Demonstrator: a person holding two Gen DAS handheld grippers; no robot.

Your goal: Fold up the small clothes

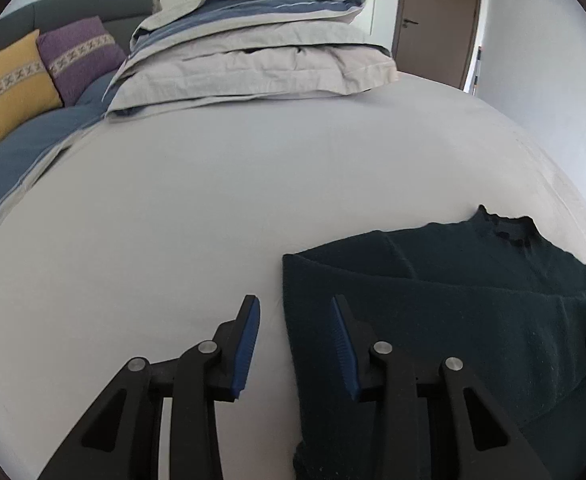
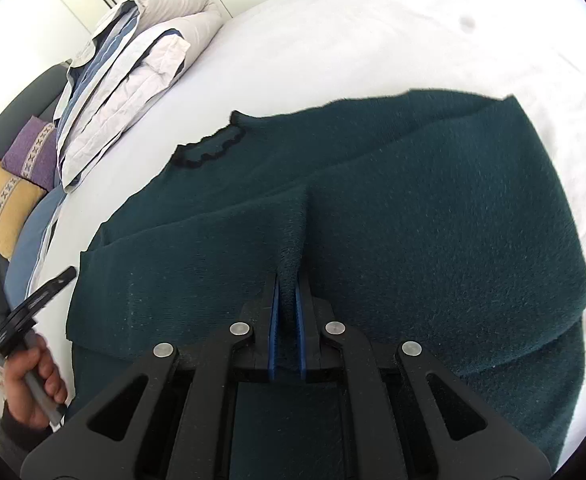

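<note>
A dark green knitted sweater (image 2: 413,200) lies on the white bed sheet (image 2: 373,20), its dark frilled collar (image 2: 213,148) pointing towards the bedding pile. My right gripper (image 2: 289,276) is shut on a raised pinch of the sweater's fabric near the middle of its body. In the left wrist view the sweater (image 1: 453,320) fills the lower right. My left gripper (image 1: 294,300) is open and straddles the sweater's left edge from above, one finger over the sheet (image 1: 213,200) and one over the knit. A hand (image 2: 33,380) holds the left gripper (image 2: 37,300) at the sweater's left side.
A folded pile of grey and blue bedding (image 1: 253,52) sits at the far end of the bed. A yellow cushion (image 1: 9,92) and a purple cushion (image 1: 81,56) lean on a grey headboard to the left. A brown door (image 1: 437,20) stands behind.
</note>
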